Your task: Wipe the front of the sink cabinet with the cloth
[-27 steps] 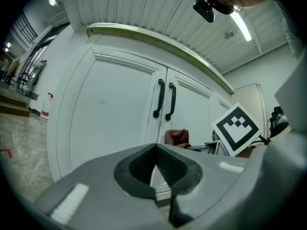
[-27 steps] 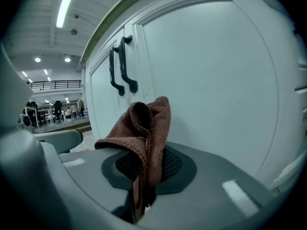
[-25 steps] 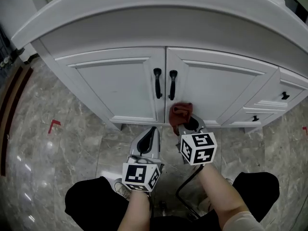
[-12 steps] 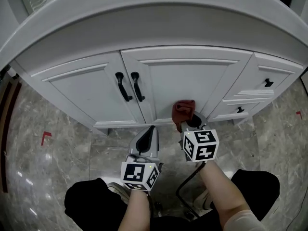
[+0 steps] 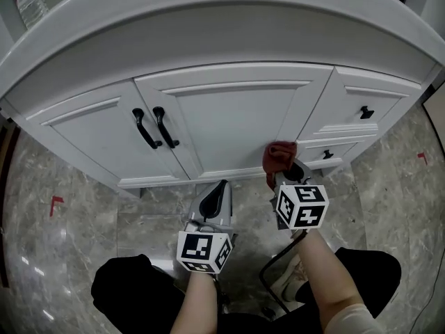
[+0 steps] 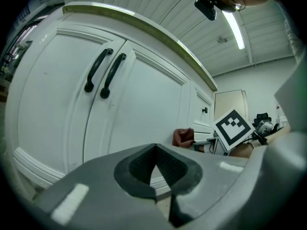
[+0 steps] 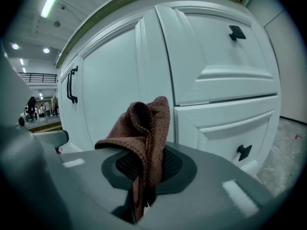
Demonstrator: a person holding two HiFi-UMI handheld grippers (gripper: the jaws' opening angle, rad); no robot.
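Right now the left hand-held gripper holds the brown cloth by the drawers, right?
No, the right hand-held gripper holds the brown cloth by the drawers; the right gripper view shows it. The left hand-held gripper is shut, empty.

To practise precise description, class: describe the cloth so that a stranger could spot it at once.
Find the white sink cabinet, then where its right door meets the drawers. There, low down, the right gripper pinches a crumpled cloth, the only reddish-brown thing against the white.

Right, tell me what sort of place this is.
Probably a bathroom or kitchen: a white sink cabinet with black-handled doors under a curved countertop, drawers beside them, and a marble-look floor.
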